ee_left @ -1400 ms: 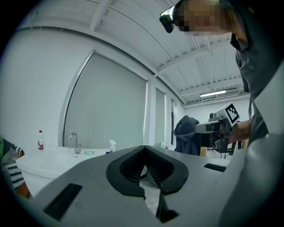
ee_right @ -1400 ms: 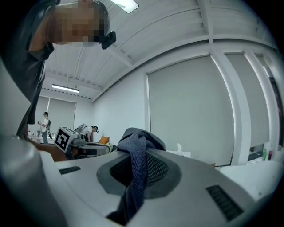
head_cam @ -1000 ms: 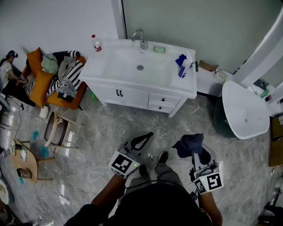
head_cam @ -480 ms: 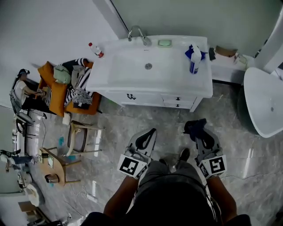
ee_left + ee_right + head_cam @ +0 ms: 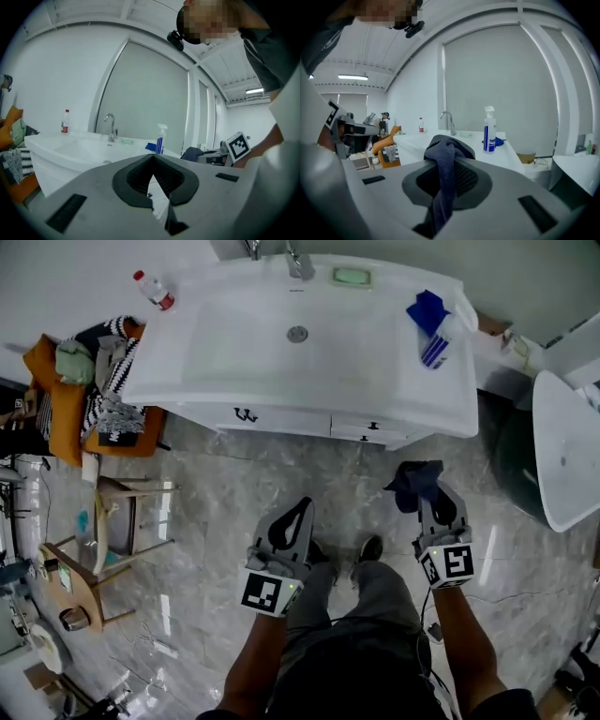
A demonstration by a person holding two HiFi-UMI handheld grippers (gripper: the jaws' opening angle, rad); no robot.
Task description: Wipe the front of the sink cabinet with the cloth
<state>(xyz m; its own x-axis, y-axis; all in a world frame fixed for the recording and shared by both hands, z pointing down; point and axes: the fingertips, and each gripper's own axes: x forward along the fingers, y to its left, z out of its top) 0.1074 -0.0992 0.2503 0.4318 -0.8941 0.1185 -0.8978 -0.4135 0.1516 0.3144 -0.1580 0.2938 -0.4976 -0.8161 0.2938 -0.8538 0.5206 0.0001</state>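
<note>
We stand before the sink cabinet (image 5: 281, 420), right gripper (image 5: 424, 497) clamping the cloth (image 5: 411, 476), left gripper (image 5: 152, 158) closed, empty; next, we judge, cloth meets cabinet front.

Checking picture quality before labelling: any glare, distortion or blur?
Head view: sharp, light streaks glaring off the glossy floor. Both gripper views: strong fisheye bending, dark corners, a mosaic patch at top; the cloth close up in the right one looks soft.

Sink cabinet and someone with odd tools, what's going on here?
A person stands facing the white sink cabinet with a gripper in each hand. The right gripper is shut on a dark blue cloth; the left gripper is shut and empty. Both are held over the floor, short of the cabinet front, so wiping has not begun.
</note>
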